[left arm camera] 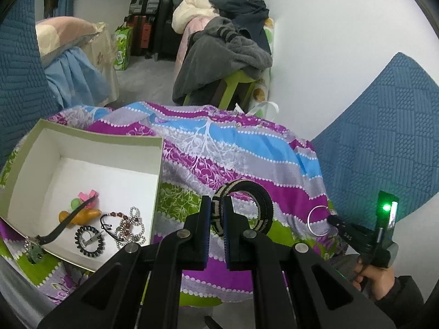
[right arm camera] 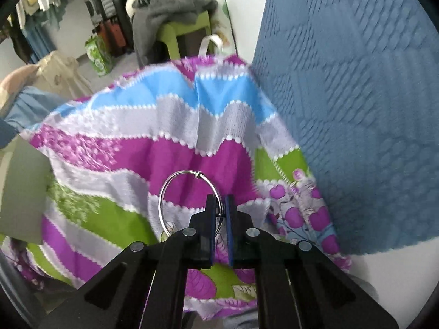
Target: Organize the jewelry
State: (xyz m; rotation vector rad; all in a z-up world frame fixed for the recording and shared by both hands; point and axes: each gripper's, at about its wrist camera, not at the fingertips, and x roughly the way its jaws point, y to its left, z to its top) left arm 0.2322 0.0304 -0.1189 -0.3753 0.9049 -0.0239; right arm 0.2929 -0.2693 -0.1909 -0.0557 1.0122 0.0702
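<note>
woven bangle (left arm camera: 248, 205) gripped, silver hoop (right arm camera: 189, 200) gripped

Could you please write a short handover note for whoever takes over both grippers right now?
Left gripper: shut on the woven black-and-cream bangle, held above the patterned cloth.
Right gripper: shut on the thin silver hoop, also over the cloth.
Open white box sits on the cloth to the left of the left gripper.
Done: the box already holds a beaded bracelet, a black spiral hair tie, a pink-and-green piece and an orange piece; a dark strap hangs over its front rim.
Left: put the bangle and hoop into the box.
</note>
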